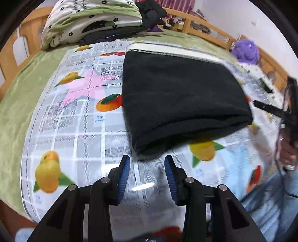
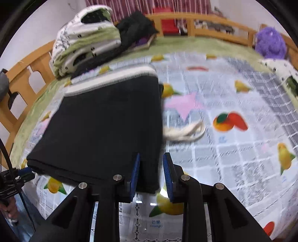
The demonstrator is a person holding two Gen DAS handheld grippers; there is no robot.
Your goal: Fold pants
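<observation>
- Pants [image 1: 178,96], black, folded into a thick rectangle, lying flat on a fruit-printed plastic cover [image 1: 74,134] over the bed.
- Left gripper [image 1: 147,163], blue pads parted, nothing between them; fingertips just short of the near folded corner of the pants, not touching.
- Right gripper [image 2: 151,163], pads slightly spread; near right corner of the pants [image 2: 104,130] seen in the gap between them, contact with the cloth impossible to tell.
- White drawstring [image 2: 186,133], trailing out from the right edge of the pants onto the cover.
- Pale waistband [image 1: 173,50] along the far edge of the fold.
- Beyond, on a green bedspread [image 1: 22,89]: folded green-and-white quilt [image 1: 89,20] with dark clothing [image 1: 150,11] beside it.
- Purple fluffy toy [image 2: 270,42] at the far right, by the wooden bed rail [image 2: 214,28].
- Striped curtain [image 2: 134,7] behind the rail.
</observation>
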